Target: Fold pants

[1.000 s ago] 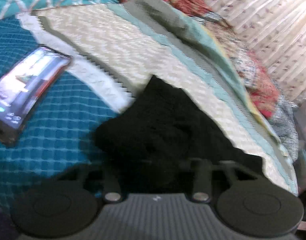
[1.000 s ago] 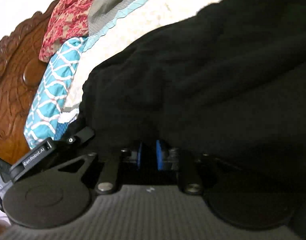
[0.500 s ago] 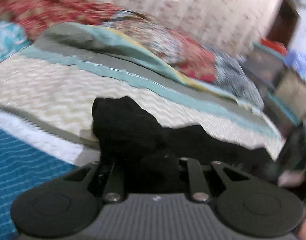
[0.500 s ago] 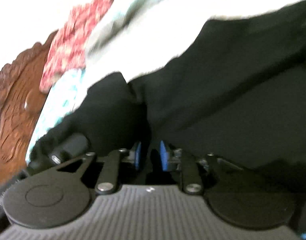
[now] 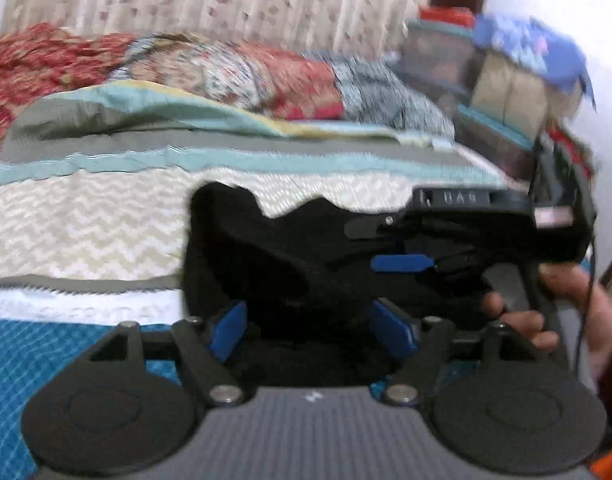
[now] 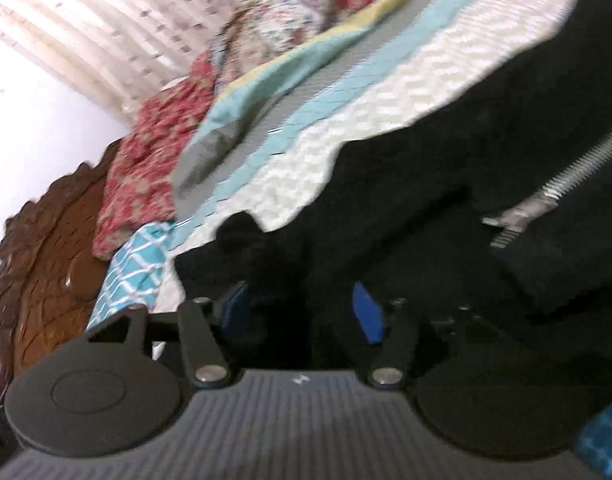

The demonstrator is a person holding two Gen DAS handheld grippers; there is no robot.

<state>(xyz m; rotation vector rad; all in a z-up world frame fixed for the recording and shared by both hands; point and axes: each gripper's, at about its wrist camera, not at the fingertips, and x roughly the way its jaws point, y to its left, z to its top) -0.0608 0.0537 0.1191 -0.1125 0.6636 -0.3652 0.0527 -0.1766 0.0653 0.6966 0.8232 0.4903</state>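
Both grippers have let go of the black pants and drawn back from them.

A second ago each gripper pinched a fold of cloth; the jaws have just been opening, and the left gripper [image 5: 312,330] now stands spread, blue pads clear of the fabric lying between them. The black pants [image 5: 289,252] lie bunched on the cream zigzag quilt [image 5: 85,224], overlapping the teal bedspread [image 5: 33,360] near the camera. Their long axis runs across the left view, from a raised hump at left toward the right gripper [image 5: 402,264], held by a hand [image 5: 562,312]. In its own view, the right gripper [image 6: 301,312] is likewise spread, with the pants [image 6: 486,152] stretching up and rightward.
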